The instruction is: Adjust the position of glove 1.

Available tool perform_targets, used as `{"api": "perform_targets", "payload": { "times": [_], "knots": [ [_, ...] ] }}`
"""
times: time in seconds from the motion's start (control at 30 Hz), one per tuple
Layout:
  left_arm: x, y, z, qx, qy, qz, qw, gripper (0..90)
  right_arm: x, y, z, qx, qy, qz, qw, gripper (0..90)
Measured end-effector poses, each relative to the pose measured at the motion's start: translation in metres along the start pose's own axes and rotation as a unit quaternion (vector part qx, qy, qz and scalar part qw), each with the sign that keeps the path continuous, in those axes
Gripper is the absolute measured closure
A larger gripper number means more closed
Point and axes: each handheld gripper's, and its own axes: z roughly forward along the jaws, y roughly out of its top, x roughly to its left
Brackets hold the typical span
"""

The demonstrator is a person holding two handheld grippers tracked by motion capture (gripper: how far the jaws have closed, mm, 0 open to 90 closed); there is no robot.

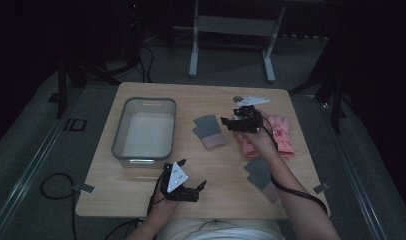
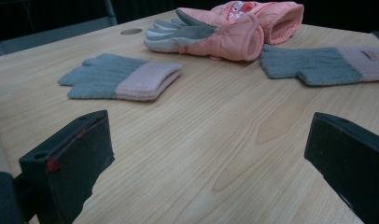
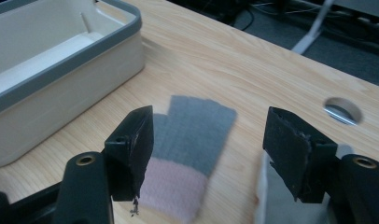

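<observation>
Right gripper (image 1: 230, 121) hangs over the table (image 1: 141, 197) above the middle, jaws apart and gripping nothing. In the right gripper view a grey knit glove with a pink cuff (image 3: 187, 149) lies flat on the wood below and between the jaws, not touched; a white bin with grey rim (image 3: 61, 65) sits beyond the jaws to the left. A pair of pink padded gloves (image 1: 281, 135) lies just behind that hand, and a second grey glove (image 1: 261, 175) under the forearm. Left gripper (image 1: 198, 189) rests low at the near edge, jaws spread wide, nothing between them; ahead of it in the left gripper view are the grey glove (image 2: 120, 77), the pink gloves (image 2: 225, 28) and the other grey glove (image 2: 323, 63).
</observation>
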Motion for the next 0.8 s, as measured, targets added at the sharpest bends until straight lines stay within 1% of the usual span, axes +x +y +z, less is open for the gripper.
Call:
{"api": "perform_targets", "payload": {
  "times": [0.1,0.2,0.27,0.3,0.37,0.43,0.47,0.5,0.57,0.63,0.73,0.8],
  "knots": [
    [0.0,0.0,0.0,-0.002,-0.001,-0.001,1.0,0.7,0.002,0.005,0.011,0.0,0.008,-0.003,1.0,35.8],
    [0.0,0.0,0.0,-0.001,-0.001,0.0,1.0,0.7,0.001,0.01,0.024,0.006,0.01,-0.004,0.9999,37.6],
    [0.0,0.0,0.0,-0.003,-0.002,-0.001,1.0,0.7,0.0,0.012,0.032,0.013,0.006,-0.006,0.9999,39.6],
    [0.0,0.0,0.0,-0.002,-0.002,0.0,1.0,0.7,0.0,0.013,0.037,0.019,0.01,-0.008,0.9997,39.9],
    [0.0,0.0,0.0,-0.003,-0.002,0.0,1.0,0.7,0.001,0.013,0.046,0.032,0.008,-0.015,0.9994,43.4],
    [0.0,0.0,0.0,-0.004,-0.002,0.0,1.0,0.7,0.002,0.011,0.055,0.043,0.01,-0.016,0.9989,44.9],
    [0.0,0.0,-0.001,-0.004,-0.003,-0.001,1.0,0.7,0.002,0.01,0.06,0.049,0.012,-0.015,0.9986,48.0],
    [0.0,0.0,-0.001,-0.005,-0.003,-0.001,1.0,0.7,0.002,0.008,0.064,0.056,0.018,-0.012,0.9982,49.1],
    [0.001,-0.001,-0.001,-0.005,-0.003,-0.002,1.0,0.7,0.003,0.005,0.074,0.069,0.02,-0.014,0.9973,50.6],
    [0.001,-0.001,-0.001,-0.005,-0.003,-0.003,1.0,0.7,0.003,0.003,0.083,0.084,0.03,-0.013,0.9959,52.3],
    [0.001,-0.001,-0.001,-0.005,-0.004,-0.003,1.0,0.7,0.004,0.0,0.095,0.094,0.033,-0.015,0.9949,55.7],
    [0.001,-0.001,-0.001,-0.006,-0.004,-0.003,1.0,0.7,0.004,-0.003,0.103,0.106,0.032,-0.021,0.9936,55.8]
  ]
}}
